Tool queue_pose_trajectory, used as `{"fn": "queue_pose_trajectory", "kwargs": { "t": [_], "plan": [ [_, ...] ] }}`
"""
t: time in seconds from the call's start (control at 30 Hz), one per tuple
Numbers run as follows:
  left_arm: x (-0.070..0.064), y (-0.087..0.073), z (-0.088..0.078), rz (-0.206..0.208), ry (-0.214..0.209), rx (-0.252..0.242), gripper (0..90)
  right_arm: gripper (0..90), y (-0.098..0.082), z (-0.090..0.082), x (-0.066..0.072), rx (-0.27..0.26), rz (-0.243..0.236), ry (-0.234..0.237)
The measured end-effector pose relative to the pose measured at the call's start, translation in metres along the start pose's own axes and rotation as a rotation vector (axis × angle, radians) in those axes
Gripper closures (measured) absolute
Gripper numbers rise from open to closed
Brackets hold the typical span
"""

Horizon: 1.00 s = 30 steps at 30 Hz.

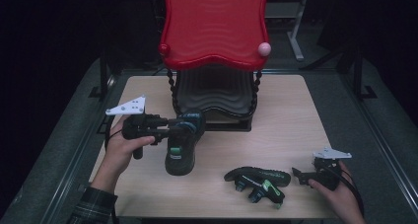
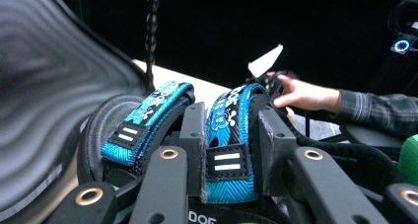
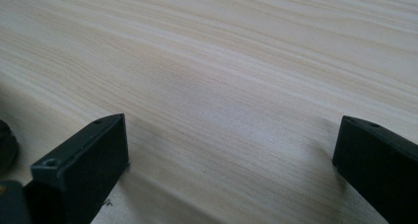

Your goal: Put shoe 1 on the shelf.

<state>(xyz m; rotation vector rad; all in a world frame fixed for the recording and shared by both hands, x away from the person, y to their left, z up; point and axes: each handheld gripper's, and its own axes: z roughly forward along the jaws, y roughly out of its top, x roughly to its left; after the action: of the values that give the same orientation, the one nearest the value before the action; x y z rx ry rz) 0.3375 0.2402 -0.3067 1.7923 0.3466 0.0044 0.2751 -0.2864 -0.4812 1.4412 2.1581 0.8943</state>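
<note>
Nearest, the right tongs [image 1: 298, 173] rest released on the worktop [image 1: 296, 120] beside one sandal [image 1: 259, 180]. The left tongs [image 1: 173, 130] grasp the other sandal's strap [image 2: 227, 150], toe hanging down before the red shoe rack [image 1: 215, 26]. Next comes shelving it, likely on the lower tier.

Dark lab or studio, lone wooden table [image 1: 296, 110], black surroundings, metal stand [image 1: 296, 31] behind

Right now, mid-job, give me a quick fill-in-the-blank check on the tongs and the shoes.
1. The left tongs are shut on the blue ____ of a shoe.
2. The right tongs rest on the table with jaws ____.
3. The other shoe lies on its ____.
4. The rack's top shelf is coloured ____.

Missing words: strap; open; side; red
</note>
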Motion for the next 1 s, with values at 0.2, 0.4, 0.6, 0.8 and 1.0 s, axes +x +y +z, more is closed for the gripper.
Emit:
{"fn": "queue_pose_trajectory", "kwargs": {
  "t": [0.2, 0.4, 0.6, 0.8, 1.0],
  "plan": [
    [-0.002, 0.029, 0.003, 0.031, -0.002, -0.016, 68.6, 0.0, 0.000, 0.000, 0.000, -0.001, -0.001, 0.003],
    [-0.004, 0.056, 0.004, 0.054, -0.007, -0.041, 68.7, 0.0, 0.000, 0.000, 0.000, -0.001, -0.001, 0.002],
    [-0.007, 0.088, 0.007, 0.092, 0.008, -0.047, 68.9, 0.0, 0.000, 0.000, 0.000, -0.002, -0.001, 0.001],
    [-0.005, 0.120, 0.009, 0.127, 0.026, -0.052, 69.0, 0.0, 0.000, 0.000, 0.000, 0.000, 0.000, 0.001],
    [-0.003, 0.155, 0.008, 0.159, 0.042, -0.074, 69.0, 0.0, 0.000, 0.000, 0.001, 0.001, -0.001, 0.005]
  ]
}}
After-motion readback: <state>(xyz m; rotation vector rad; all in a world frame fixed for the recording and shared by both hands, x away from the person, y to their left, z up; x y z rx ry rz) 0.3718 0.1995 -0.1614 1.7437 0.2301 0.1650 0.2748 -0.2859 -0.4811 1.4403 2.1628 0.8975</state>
